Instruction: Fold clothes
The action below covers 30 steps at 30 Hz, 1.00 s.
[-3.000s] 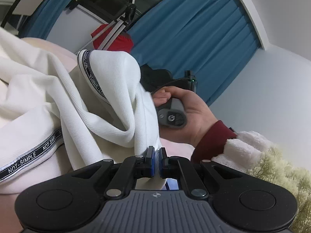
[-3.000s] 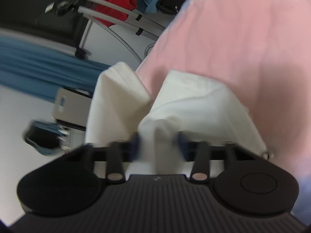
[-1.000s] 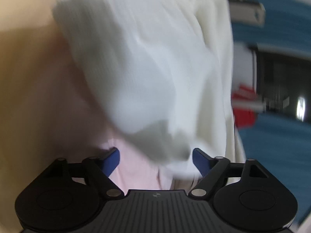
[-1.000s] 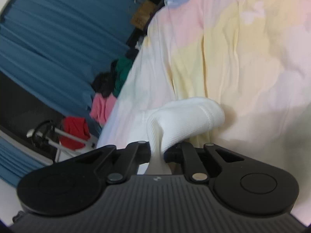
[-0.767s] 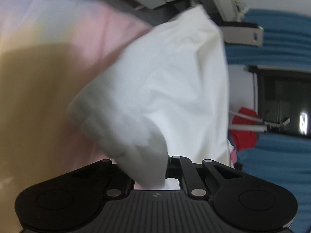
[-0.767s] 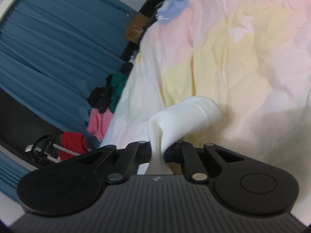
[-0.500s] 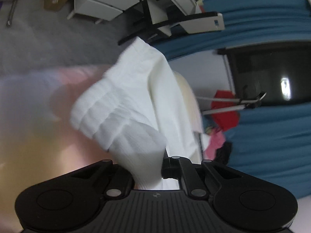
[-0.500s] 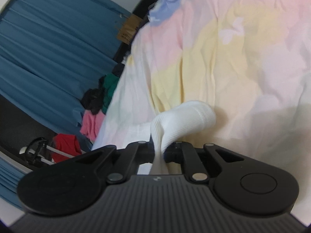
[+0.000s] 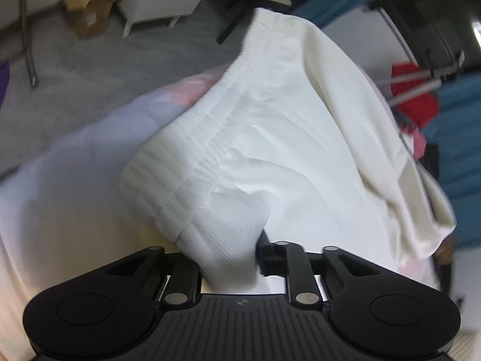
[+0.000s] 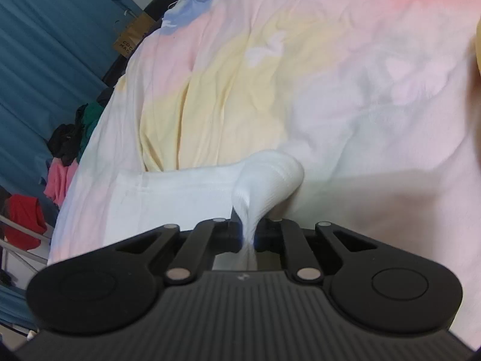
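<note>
A: Two claws noted, both clamped on the same white garment (image 9: 270, 138). Left claw (image 9: 230, 258) pinching a thick bunch near the ribbed waistband (image 9: 192, 180); fabric filling the gap and hiding the left finger.

B: Confirmed. Right claw (image 10: 248, 234) pressed tight on a narrow twisted fold, with a rounded ribbed loop (image 10: 270, 177) bulging out above the fingertips toward 12 o'clock.

A: Garment position, left wrist view: spread from the claw toward 12 and 2 o'clock, creamy edge (image 9: 390, 156) drooping at 3 o'clock. Motion blur over the left half.

B: Right wrist view: flat portion of the garment (image 10: 168, 198) lying on the bed at 9 o'clock of the claw, touching the bedsheet (image 10: 300, 75). Sheet pastel, pink, yellow and pale blue patches, wrinkled.

A: Surroundings, left view: cardboard box (image 9: 87, 3) on grey floor at 11 o'clock, white furniture (image 9: 162, 3) beside it, red cloth on a metal rack (image 9: 418, 96) at 2 o'clock, blue curtain (image 9: 460, 138) behind.

B: Right view: blue curtain (image 10: 39, 45) at 10 o'clock, pile of dark, green and pink clothes (image 10: 72, 147) at 9 o'clock beside the bed edge, red cloth (image 10: 24, 222) lower down.
</note>
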Each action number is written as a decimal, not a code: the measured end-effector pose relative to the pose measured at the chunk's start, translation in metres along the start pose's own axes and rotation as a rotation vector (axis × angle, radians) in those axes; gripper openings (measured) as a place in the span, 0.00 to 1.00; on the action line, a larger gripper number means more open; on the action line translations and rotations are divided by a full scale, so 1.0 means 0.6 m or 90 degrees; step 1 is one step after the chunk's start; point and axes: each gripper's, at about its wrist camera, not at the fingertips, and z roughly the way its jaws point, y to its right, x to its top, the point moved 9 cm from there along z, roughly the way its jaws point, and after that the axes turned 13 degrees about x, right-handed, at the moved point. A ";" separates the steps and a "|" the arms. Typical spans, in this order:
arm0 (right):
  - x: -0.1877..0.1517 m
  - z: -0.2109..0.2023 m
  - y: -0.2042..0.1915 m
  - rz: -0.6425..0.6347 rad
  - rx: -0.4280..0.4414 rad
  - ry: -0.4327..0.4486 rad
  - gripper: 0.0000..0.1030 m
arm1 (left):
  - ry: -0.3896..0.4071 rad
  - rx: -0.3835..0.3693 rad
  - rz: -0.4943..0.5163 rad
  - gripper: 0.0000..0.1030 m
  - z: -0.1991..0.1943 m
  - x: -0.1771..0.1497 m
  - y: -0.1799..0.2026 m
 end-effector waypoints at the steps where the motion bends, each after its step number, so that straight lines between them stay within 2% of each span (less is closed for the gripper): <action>1: -0.002 0.001 -0.003 -0.011 -0.003 -0.005 0.13 | 0.011 0.014 0.029 0.31 -0.007 0.000 0.008; 2: -0.003 0.002 -0.007 -0.023 -0.007 -0.010 0.15 | 0.023 0.032 0.060 0.37 -0.016 -0.002 0.017; 4: -0.004 0.002 -0.014 -0.044 -0.014 -0.018 0.27 | 0.049 0.061 0.117 0.57 -0.035 -0.005 0.033; 6: 0.000 -0.007 -0.023 -0.057 -0.018 -0.007 0.61 | 0.086 0.083 0.161 0.67 -0.063 -0.009 0.045; 8: 0.010 -0.022 -0.040 -0.082 -0.020 0.019 0.72 | 0.130 0.093 0.189 0.82 -0.092 -0.010 0.055; 11: 0.009 -0.053 -0.092 -0.146 0.006 0.048 0.74 | 0.197 0.117 0.241 0.85 -0.134 -0.017 0.083; 13: -0.004 -0.077 -0.133 -0.202 0.033 0.062 0.74 | 0.243 0.129 0.275 0.91 -0.149 -0.026 0.109; 16: -0.036 -0.117 -0.191 -0.283 0.084 0.071 0.74 | 0.305 0.134 0.322 0.94 -0.188 -0.040 0.155; 21: -0.130 -0.168 -0.284 -0.408 0.204 0.024 0.73 | 0.352 0.054 0.392 0.98 -0.216 -0.083 0.286; 23: -0.163 -0.178 -0.303 -0.436 0.237 0.000 0.73 | 0.359 0.014 0.416 0.98 -0.206 -0.103 0.352; 26: -0.185 -0.170 -0.311 -0.457 0.239 -0.018 0.73 | 0.367 -0.036 0.476 0.98 -0.168 -0.154 0.458; 30: -0.180 -0.134 -0.296 -0.449 0.203 -0.028 0.73 | 0.402 0.023 0.512 0.96 -0.056 -0.164 0.572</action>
